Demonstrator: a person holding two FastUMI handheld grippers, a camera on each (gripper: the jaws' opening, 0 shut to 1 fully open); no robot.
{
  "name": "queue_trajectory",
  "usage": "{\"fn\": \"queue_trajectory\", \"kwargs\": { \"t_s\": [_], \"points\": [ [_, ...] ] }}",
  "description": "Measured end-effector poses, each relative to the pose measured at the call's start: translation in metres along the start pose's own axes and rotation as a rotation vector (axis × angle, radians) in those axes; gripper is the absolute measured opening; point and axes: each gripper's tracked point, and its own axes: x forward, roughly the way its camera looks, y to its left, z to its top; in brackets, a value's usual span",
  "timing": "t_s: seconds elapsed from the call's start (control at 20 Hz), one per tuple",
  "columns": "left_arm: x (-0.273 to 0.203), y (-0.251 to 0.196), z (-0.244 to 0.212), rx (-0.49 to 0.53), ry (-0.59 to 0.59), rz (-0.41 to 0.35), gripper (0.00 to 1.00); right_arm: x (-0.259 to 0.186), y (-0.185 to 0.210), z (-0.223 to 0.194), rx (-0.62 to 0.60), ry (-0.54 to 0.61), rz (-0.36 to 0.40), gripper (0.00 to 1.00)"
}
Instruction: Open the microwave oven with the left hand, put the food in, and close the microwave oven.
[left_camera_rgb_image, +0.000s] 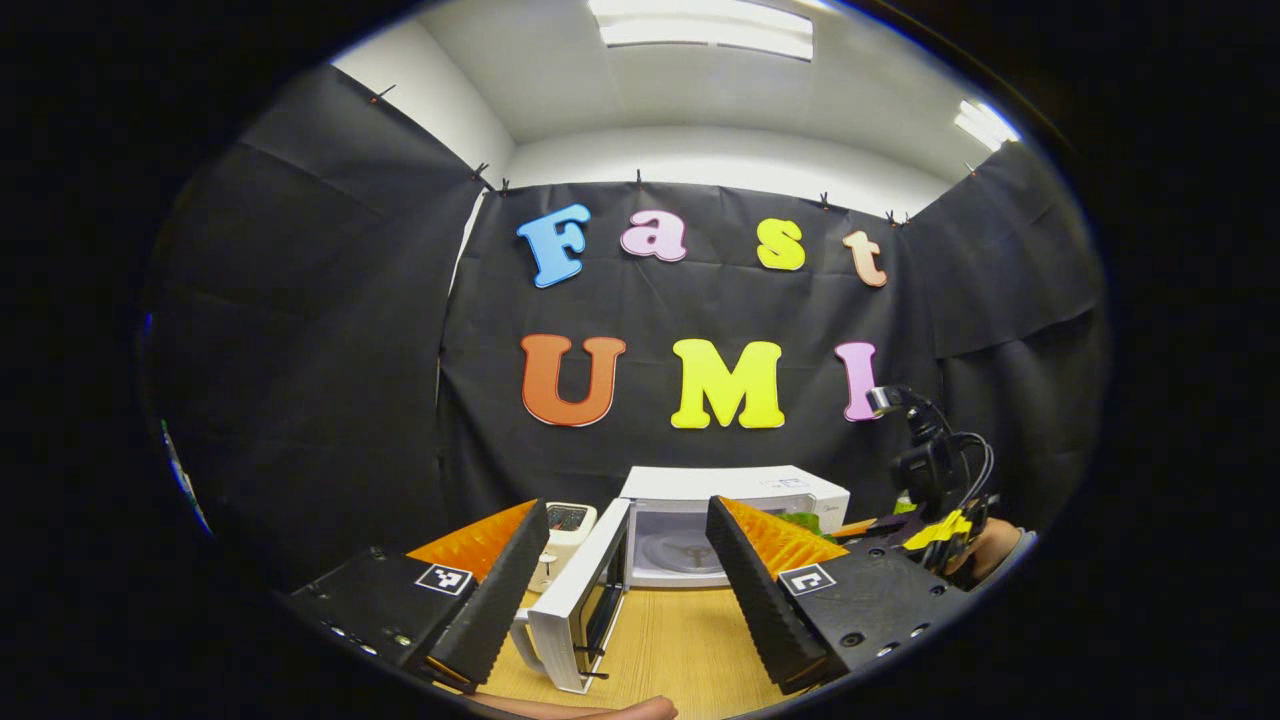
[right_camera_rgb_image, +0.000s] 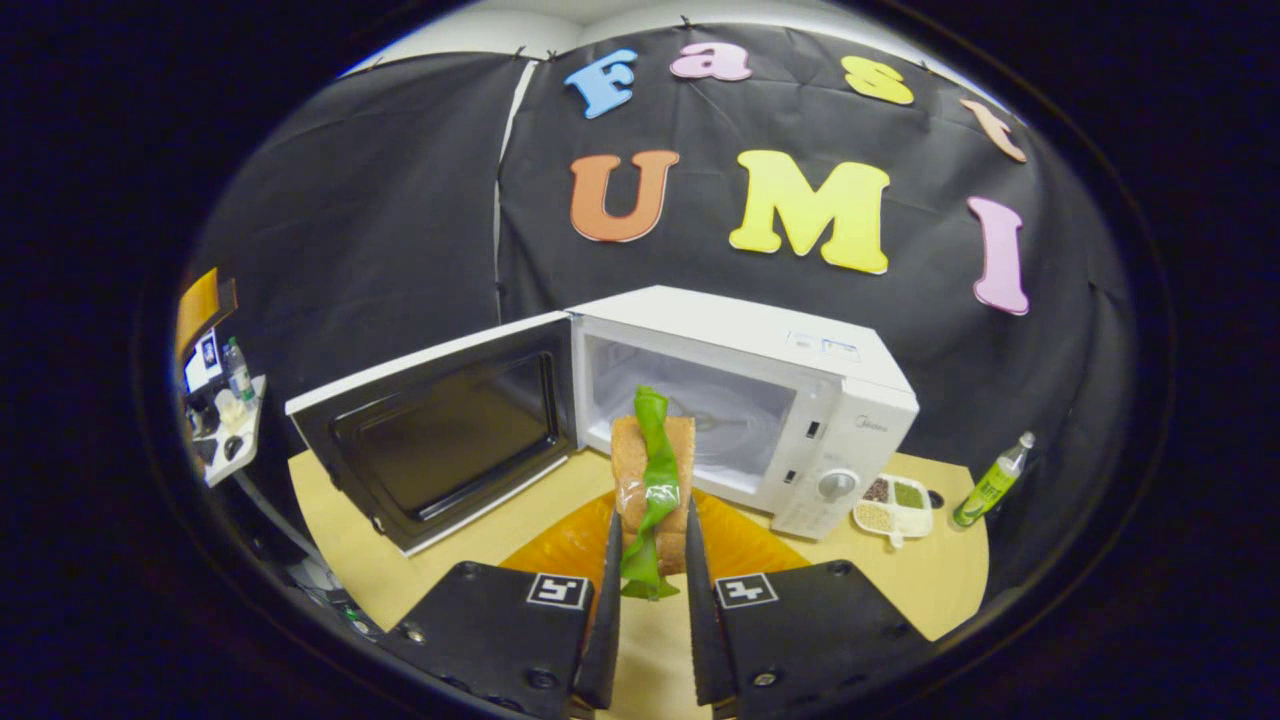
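Sandwich (right_camera_rgb_image: 655, 478) clamped by right gripper (right_camera_rgb_image: 652, 590), microwave (right_camera_rgb_image: 760, 400) open.

White microwave (right_camera_rgb_image: 800, 400) door (right_camera_rgb_image: 440, 430) open; brown-green sandwich (right_camera_rgb_image: 652, 480) upright before opening.

White oven, brown bread, green leaf

My microwave (right_camera_rgb_image: 760, 390) is white outside and in, and its open door (right_camera_rgb_image: 440, 430) has a white edge around a black inner face with a dark window. The sandwich (right_camera_rgb_image: 652, 478) I carry is brown bread with a bright green leaf (right_camera_rgb_image: 655, 470) running down its middle. The table (right_camera_rgb_image: 940, 585) is pale yellow wood. Beside the oven sit a white tray (right_camera_rgb_image: 893, 506) with brown, green and beige fillings, and a green bottle (right_camera_rgb_image: 990, 482). The toaster (left_camera_rgb_image: 562, 538) is cream.
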Motion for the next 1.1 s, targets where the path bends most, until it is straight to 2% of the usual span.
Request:
{"fn": "queue_trajectory", "kwargs": {
  "t_s": [0.2,0.4,0.65,0.7,0.8,0.9,1.0,1.05,1.1],
  "points": [
    [0.000,0.000,-0.002,0.017,-0.009,-0.015,0.95,0.046,-0.011,0.006,0.160,-0.089,-0.056,0.33],
    [0.000,0.007,-0.012,0.032,0.007,-0.015,0.95,0.092,-0.025,0.001,0.329,-0.130,-0.099,0.33],
    [-0.003,0.026,-0.023,0.007,0.028,0.022,0.95,0.157,-0.022,-0.002,0.657,-0.212,-0.098,0.33],
    [-0.004,0.027,-0.026,0.002,0.038,0.017,0.95,0.170,-0.021,-0.001,0.726,-0.231,-0.092,0.33],
    [-0.008,0.023,-0.031,-0.019,0.063,-0.020,0.95,0.188,-0.027,0.002,0.866,-0.293,-0.133,0.33],
    [-0.009,0.029,-0.031,-0.023,0.070,-0.021,0.95,0.206,-0.034,0.004,0.953,-0.334,-0.162,0.33],
    [-0.006,0.039,-0.032,-0.009,0.074,0.003,0.95,0.228,-0.039,0.002,1.022,-0.328,-0.176,0.33],
    [-0.004,0.041,-0.035,-0.004,0.076,0.009,0.95,0.238,-0.043,0.000,1.061,-0.329,-0.176,0.24],
    [-0.003,0.041,-0.036,-0.001,0.077,0.012,0.95,0.246,-0.048,0.001,1.093,-0.345,-0.172,0.25]
  ]
}}
